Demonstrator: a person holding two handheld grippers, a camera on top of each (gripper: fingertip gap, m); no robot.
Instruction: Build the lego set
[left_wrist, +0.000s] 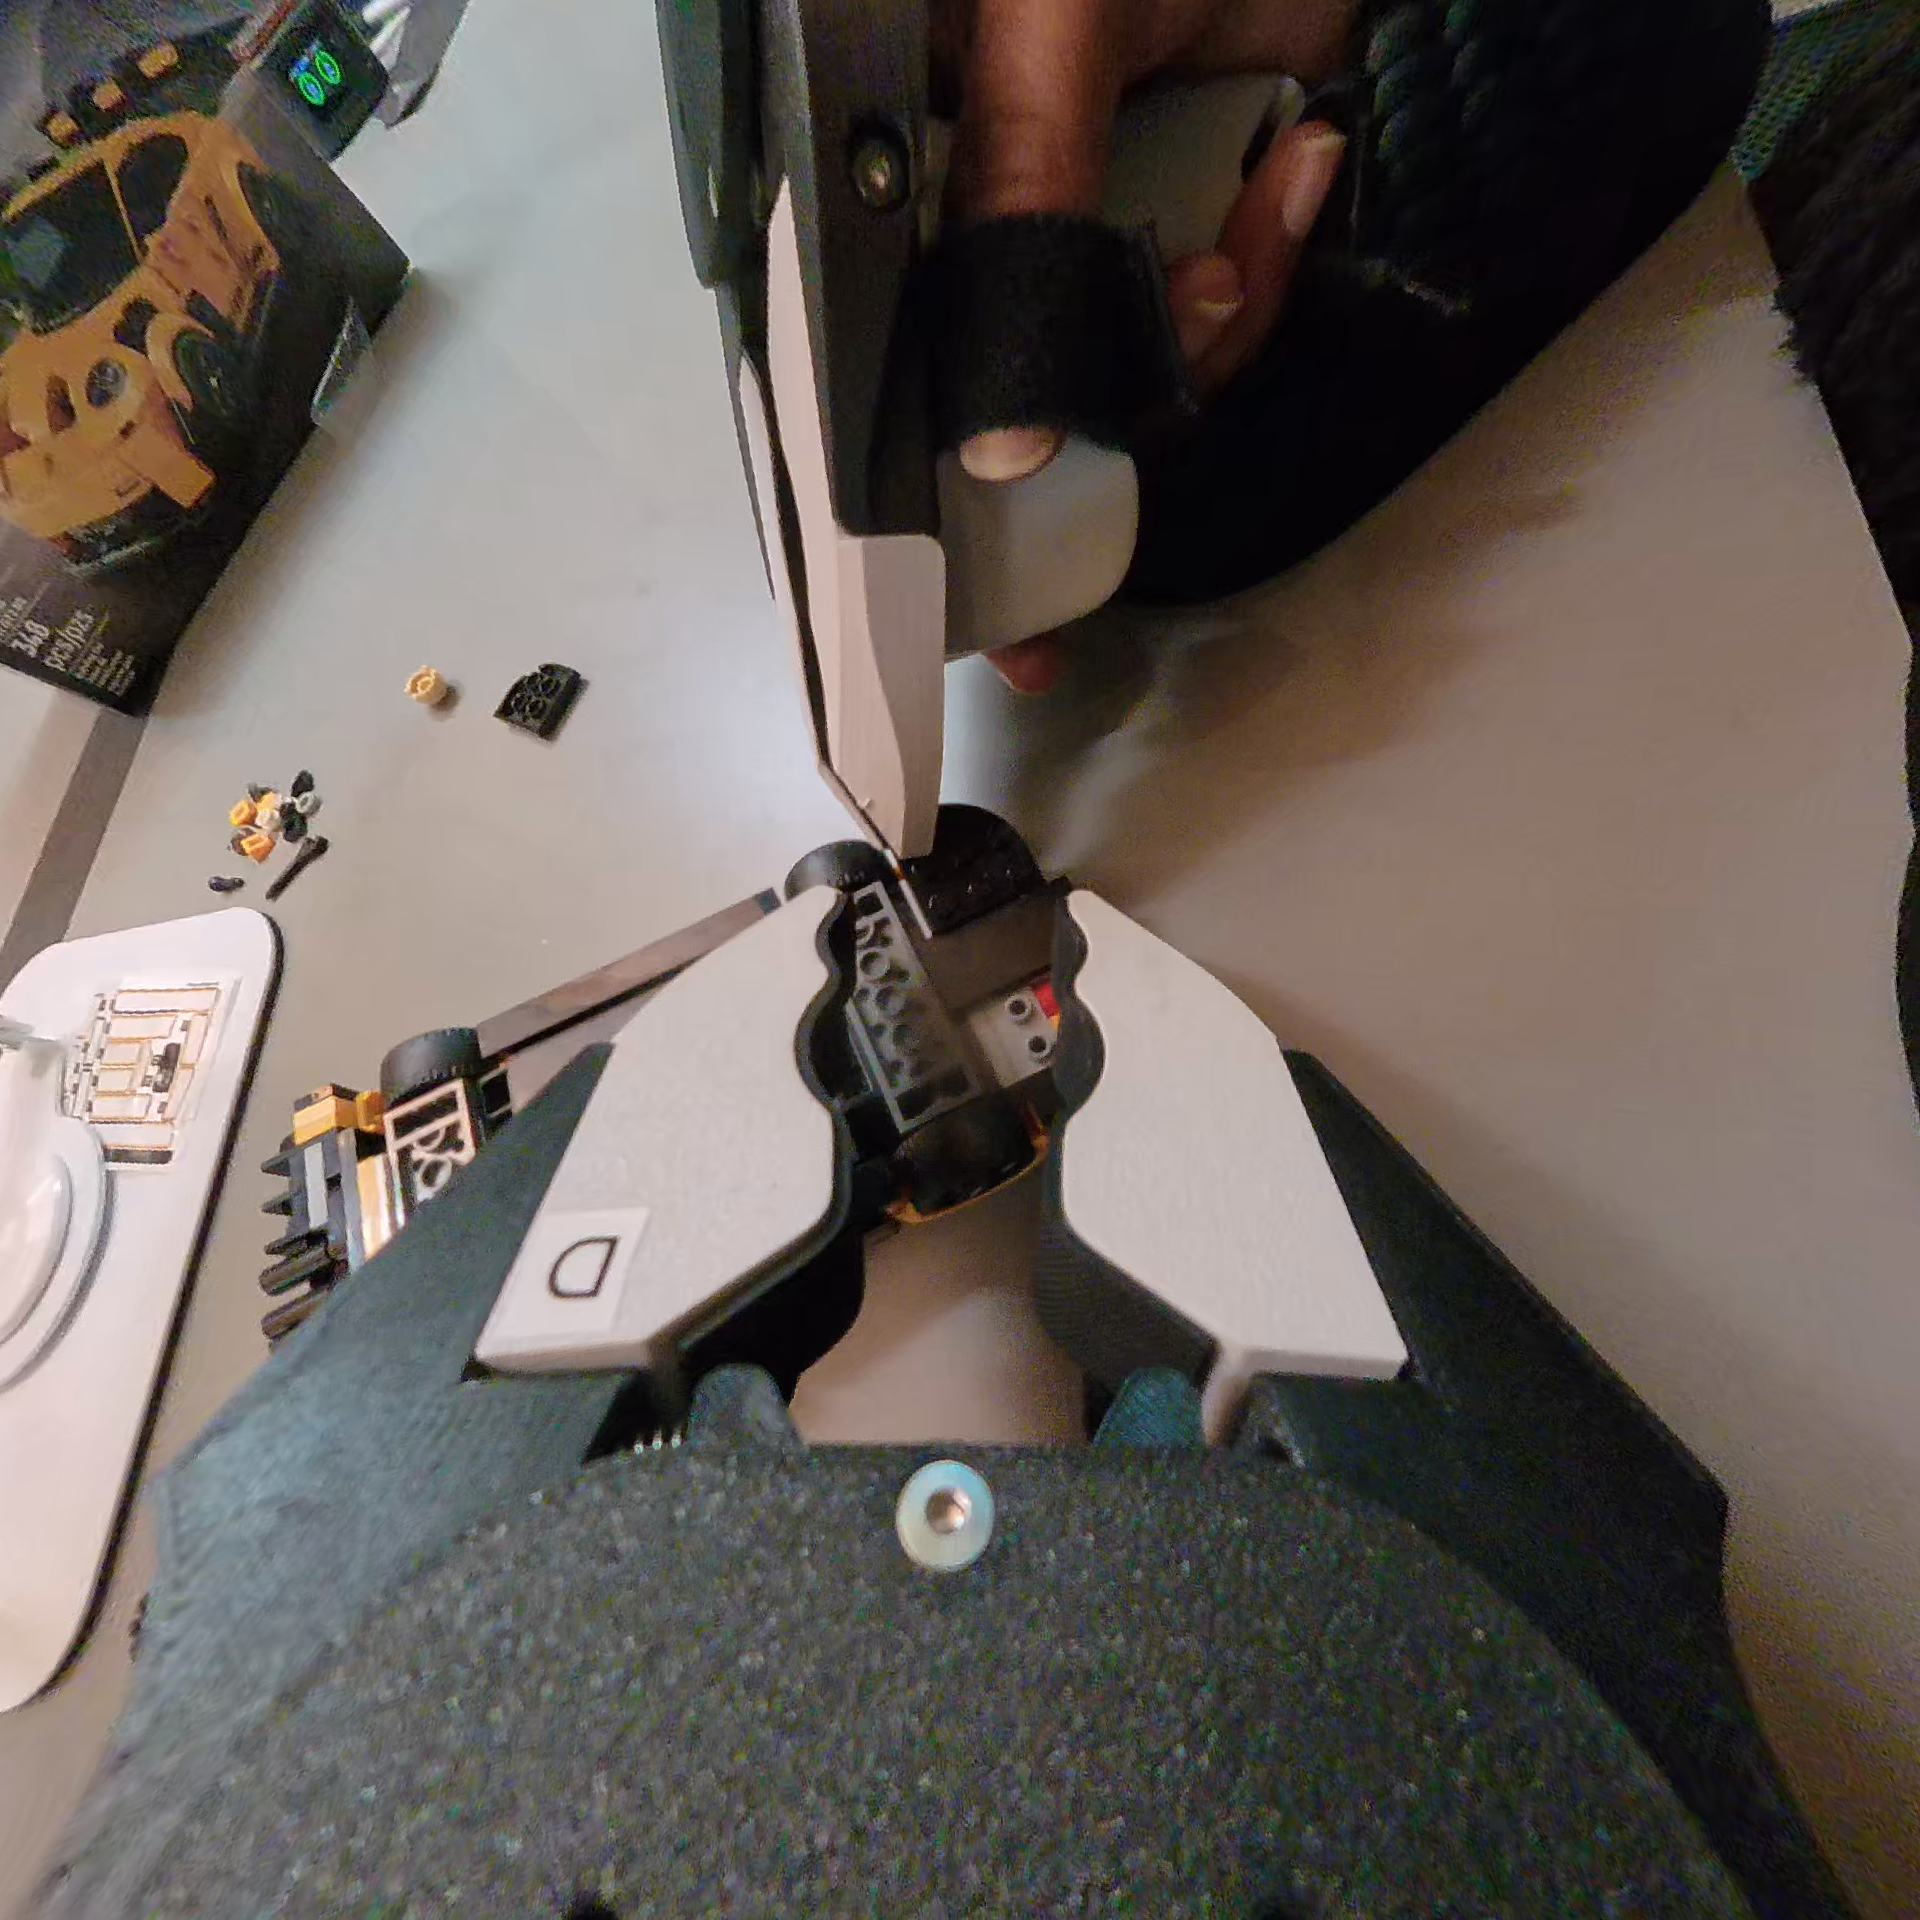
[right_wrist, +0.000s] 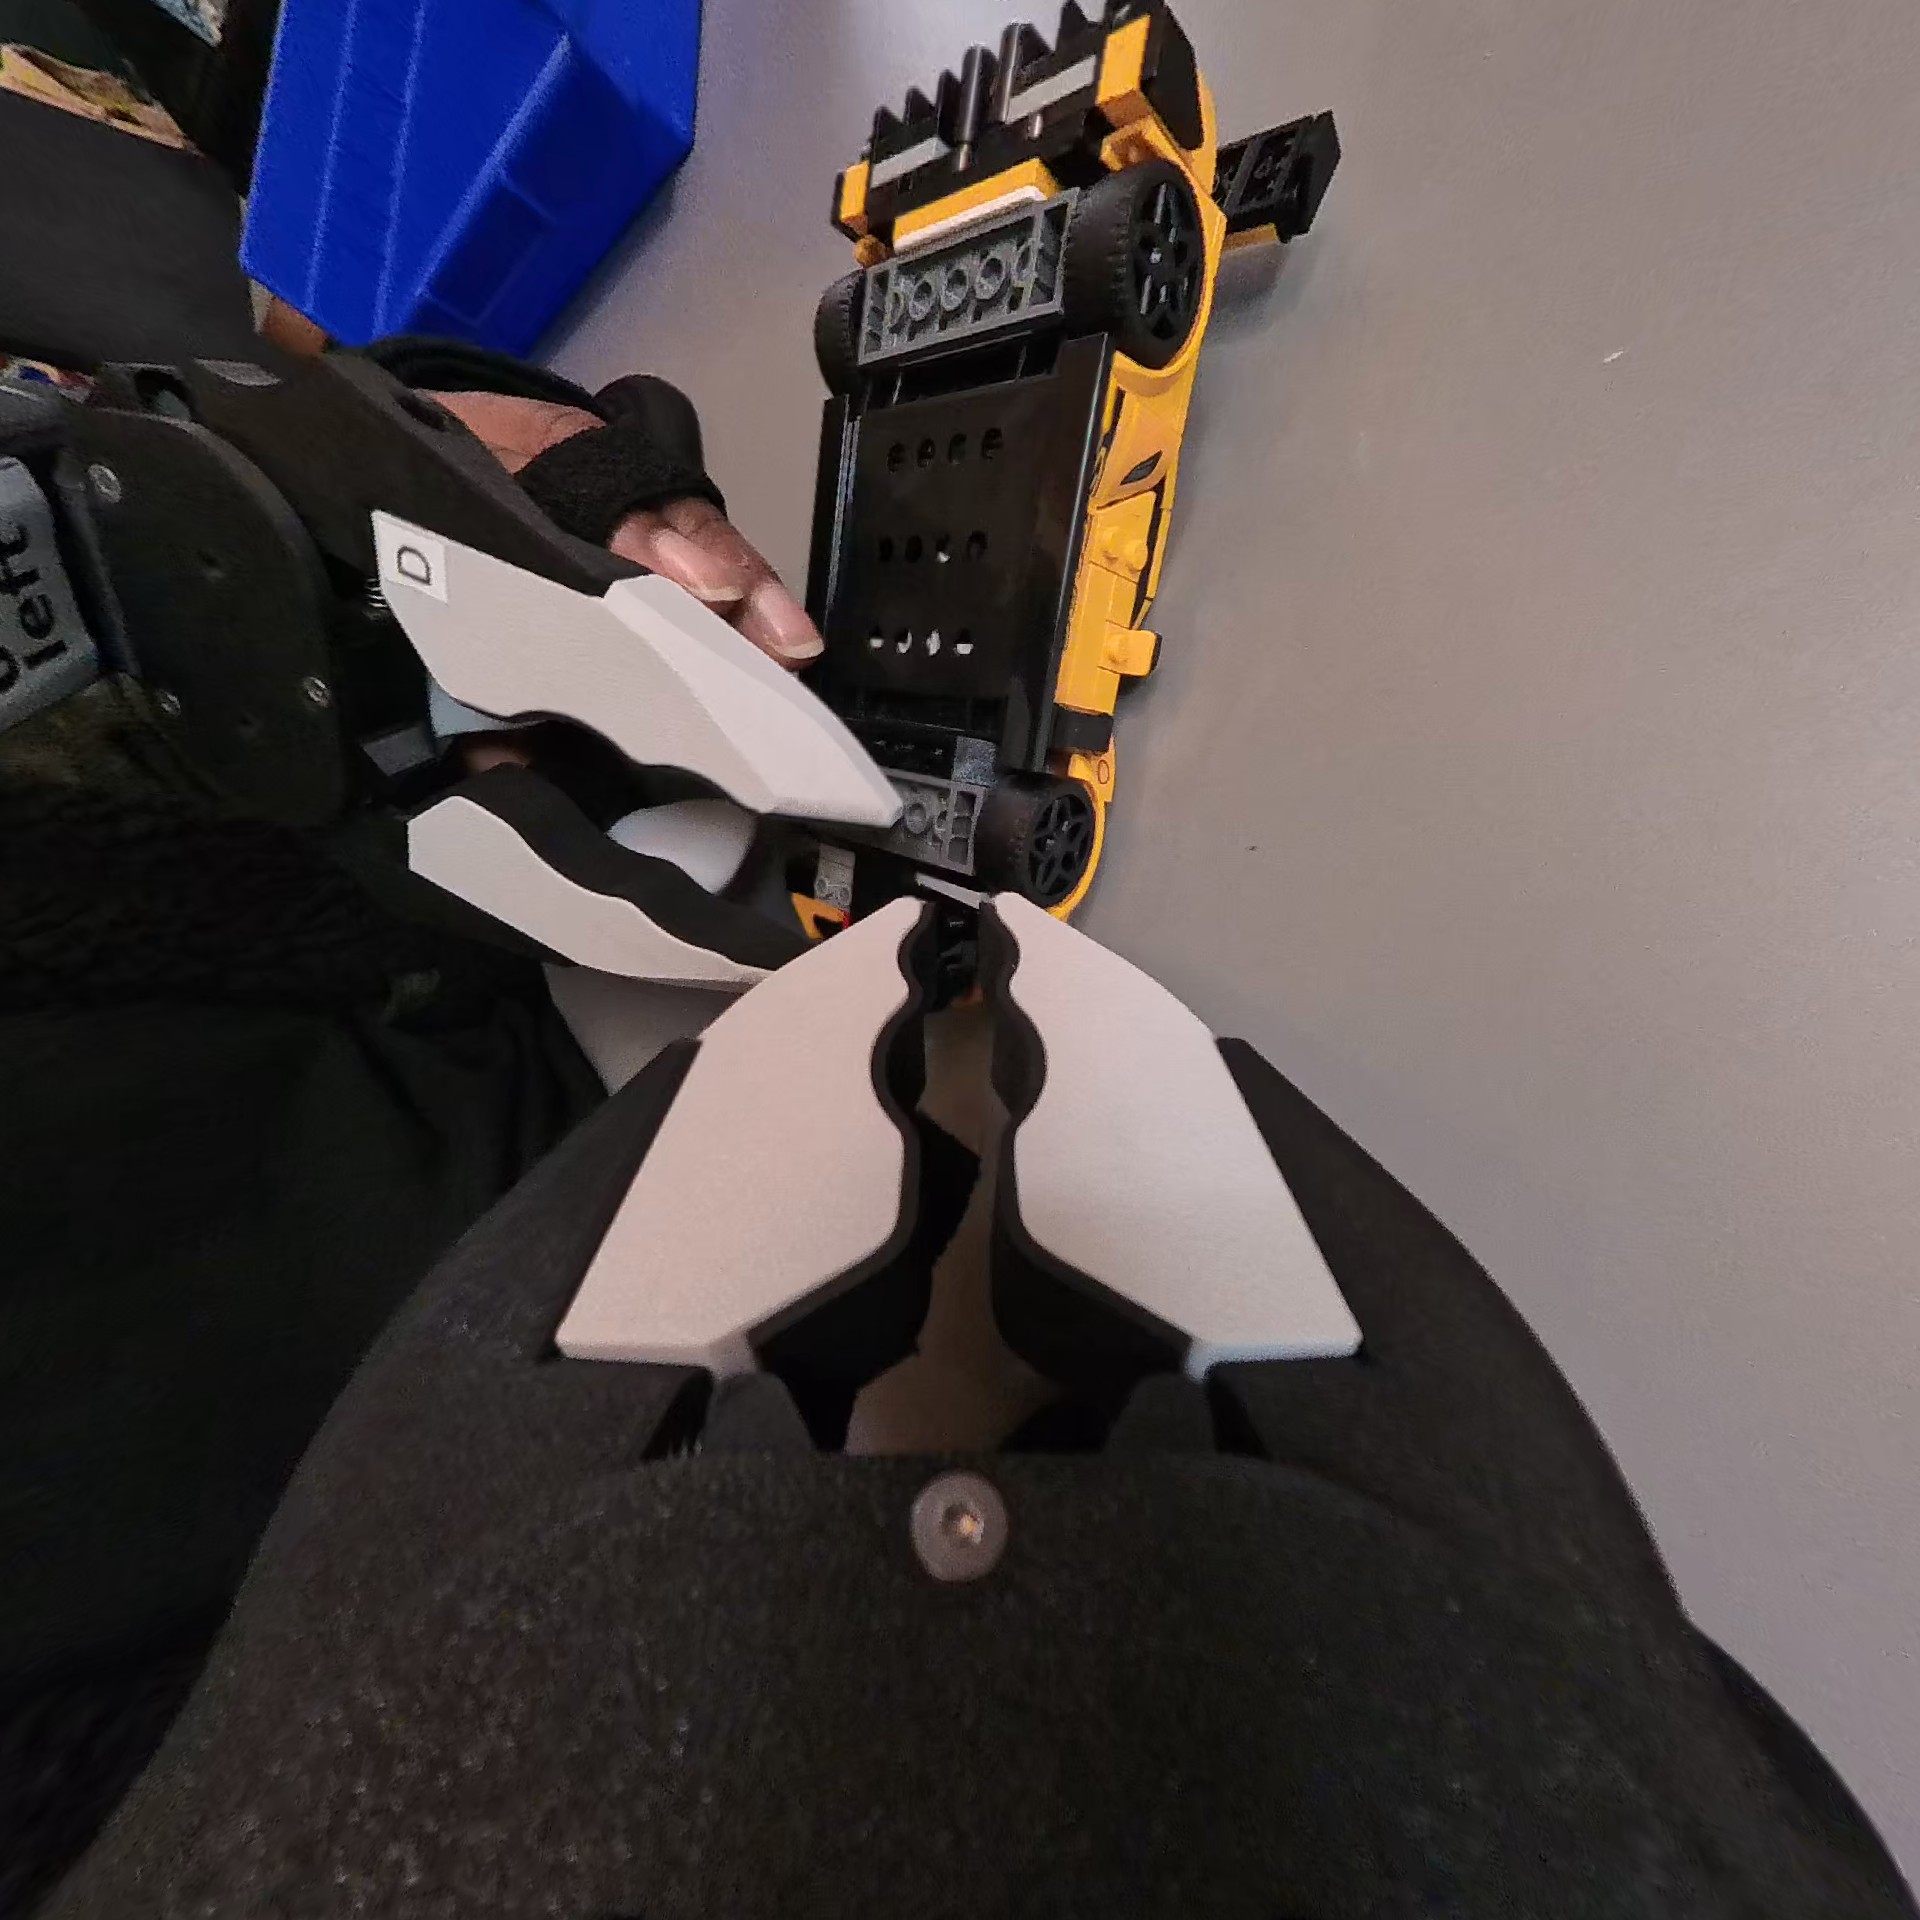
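A: We've got the yellow lego car (right_wrist: 997, 499) lying on its side on the grey table (right_wrist: 1558, 727), underside facing us. Our left gripper (left_wrist: 940, 1023) is clamped around its front end, by the front wheel (right_wrist: 1049, 836).

B: And our right gripper (right_wrist: 956, 935)?

A: Nearly closed, pinching a small black piece (right_wrist: 954, 961) at its tips, pressed against the car's nose just ahead of the left one.

B: Risks?

A: Off-axis push could pop the front bricks loose or twist the car out of the left grip. The piece could also slip free. Spare parts (left_wrist: 272, 826) sit far off to the left gripper's left.
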